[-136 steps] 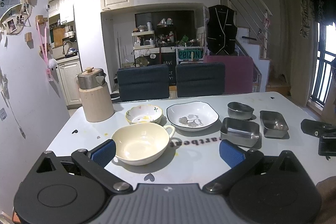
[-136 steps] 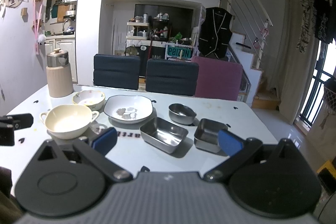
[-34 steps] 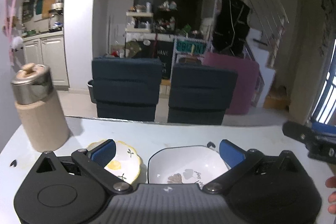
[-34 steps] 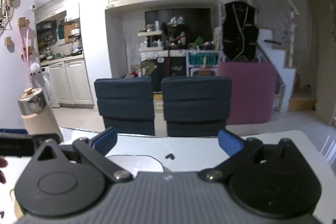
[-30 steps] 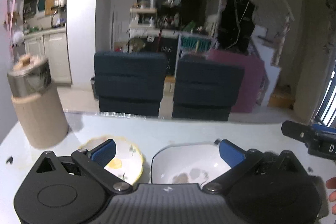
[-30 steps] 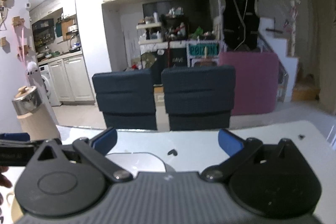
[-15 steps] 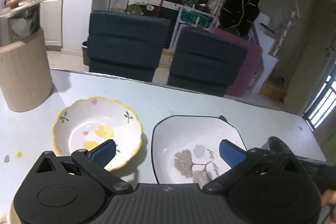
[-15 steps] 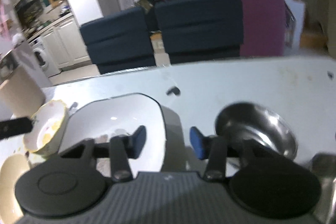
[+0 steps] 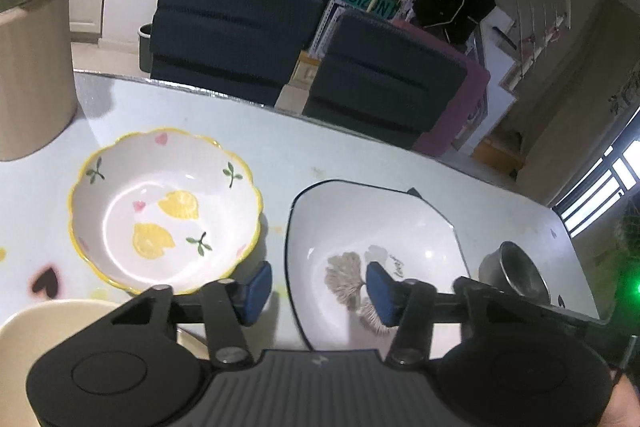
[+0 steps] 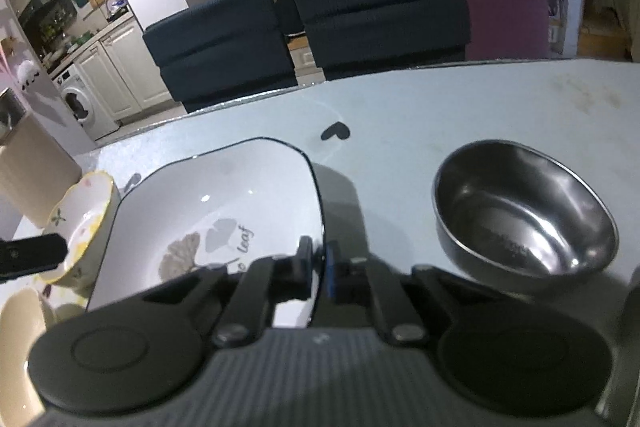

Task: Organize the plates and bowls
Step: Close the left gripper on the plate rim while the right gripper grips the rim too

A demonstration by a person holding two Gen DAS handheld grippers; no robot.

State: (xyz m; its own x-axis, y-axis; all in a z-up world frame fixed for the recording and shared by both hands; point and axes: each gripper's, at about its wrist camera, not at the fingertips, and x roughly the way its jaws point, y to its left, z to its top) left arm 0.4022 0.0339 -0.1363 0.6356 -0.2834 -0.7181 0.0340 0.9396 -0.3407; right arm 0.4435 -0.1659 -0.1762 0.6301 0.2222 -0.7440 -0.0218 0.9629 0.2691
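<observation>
Grip is established on the white square plate [image 10: 216, 211]: the right claw [image 10: 318, 269] is closed on the plate's near right rim, one pad inside the rim and one outside, edge pinched between them. That plate rests on the tabletop [image 10: 400, 119], directly ahead of the right claw and extending away to its far left.

The left claw [image 9: 316, 287] is partly open and holds nothing. It straddles the plate's near left rim, left pad outside the edge over bare tabletop, right pad above the plate's leaf print; contact cannot be confirmed. The right hand is therefore the one committed to this plate.

Adjacent items: a scalloped lemon-print bowl [image 9: 164, 211] lies just left of the plate, apart from it; a cream bowl [image 9: 60, 319] sits at the near left; a steel bowl [image 10: 524, 215] stands to the right, well clear of the grip.

Judgement: the next move is likely a lift, and a single-edge pinch risks the far side sagging.
</observation>
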